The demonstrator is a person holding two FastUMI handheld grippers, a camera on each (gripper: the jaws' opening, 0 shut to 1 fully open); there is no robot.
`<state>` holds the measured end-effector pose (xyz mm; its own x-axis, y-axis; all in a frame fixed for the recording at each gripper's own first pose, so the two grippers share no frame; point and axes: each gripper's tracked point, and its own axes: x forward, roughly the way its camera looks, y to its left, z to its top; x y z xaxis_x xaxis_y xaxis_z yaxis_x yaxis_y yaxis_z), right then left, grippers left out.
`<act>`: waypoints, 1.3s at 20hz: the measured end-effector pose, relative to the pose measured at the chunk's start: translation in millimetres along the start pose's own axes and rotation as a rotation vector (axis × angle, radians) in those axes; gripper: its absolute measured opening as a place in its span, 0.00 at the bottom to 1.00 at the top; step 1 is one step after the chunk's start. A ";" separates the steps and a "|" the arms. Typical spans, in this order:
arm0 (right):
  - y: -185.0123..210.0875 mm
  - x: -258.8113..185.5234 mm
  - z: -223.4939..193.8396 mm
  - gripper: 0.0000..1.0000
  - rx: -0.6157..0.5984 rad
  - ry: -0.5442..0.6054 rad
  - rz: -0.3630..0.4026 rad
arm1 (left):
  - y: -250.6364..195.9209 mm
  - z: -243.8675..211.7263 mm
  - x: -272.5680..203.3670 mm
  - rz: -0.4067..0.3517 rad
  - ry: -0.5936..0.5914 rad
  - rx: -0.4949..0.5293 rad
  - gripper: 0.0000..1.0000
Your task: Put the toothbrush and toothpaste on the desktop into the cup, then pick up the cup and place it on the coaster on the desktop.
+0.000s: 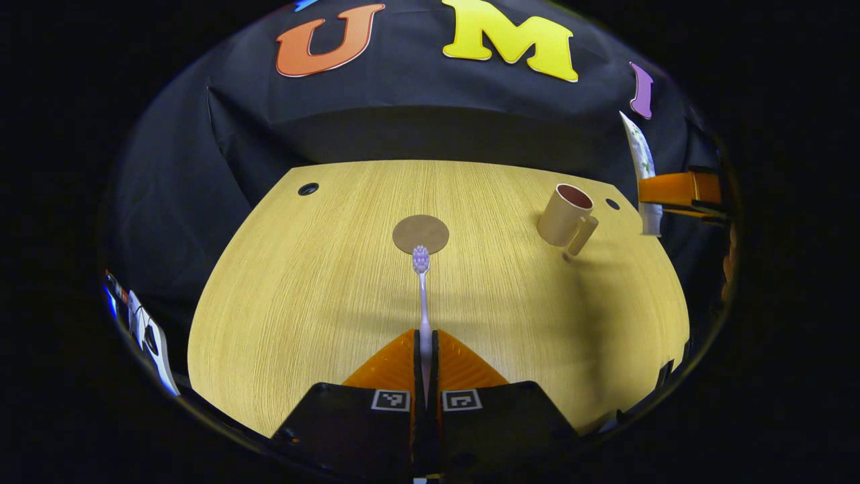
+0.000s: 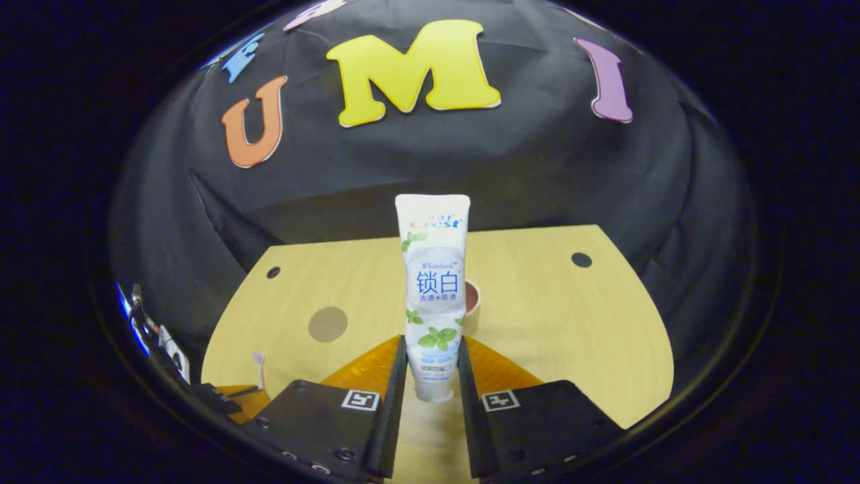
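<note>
the left tongs (image 1: 425,349) pinch the thin lilac plastic toothbrush (image 1: 422,296) by its stiff, light handle, the right tongs (image 2: 431,366) squeeze the soft white toothpaste tube (image 2: 433,282) near its cap, both above the wooden tabletop (image 1: 322,316) near the beige cup (image 1: 566,216).

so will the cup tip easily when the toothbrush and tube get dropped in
Possibly: the cup looks small and light, its handle off to one side. The tall toothpaste would probably lean on the rim. The thin toothbrush should hardly matter.
</note>
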<state>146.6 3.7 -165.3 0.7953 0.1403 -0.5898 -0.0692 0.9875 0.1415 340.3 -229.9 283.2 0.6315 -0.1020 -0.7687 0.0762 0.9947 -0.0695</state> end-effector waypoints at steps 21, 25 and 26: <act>-25.9 150.1 34.9 0.39 -0.084 -0.260 -0.087 | -3.7 6.7 -14.6 0.027 -0.024 -0.036 0.03; -27.6 160.6 22.5 0.39 -0.092 -0.239 -0.087 | -8.3 16.9 -8.5 0.036 -0.023 -0.036 0.04; -27.6 162.2 21.2 0.39 -0.099 -0.239 -0.088 | -6.7 16.2 -8.0 0.036 -0.022 -0.034 0.03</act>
<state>290.3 -2.3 -248.0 0.9198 0.0442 -0.3900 -0.0428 0.9990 0.0123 347.2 -236.0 300.1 0.6499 -0.0666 -0.7571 0.0271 0.9976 -0.0644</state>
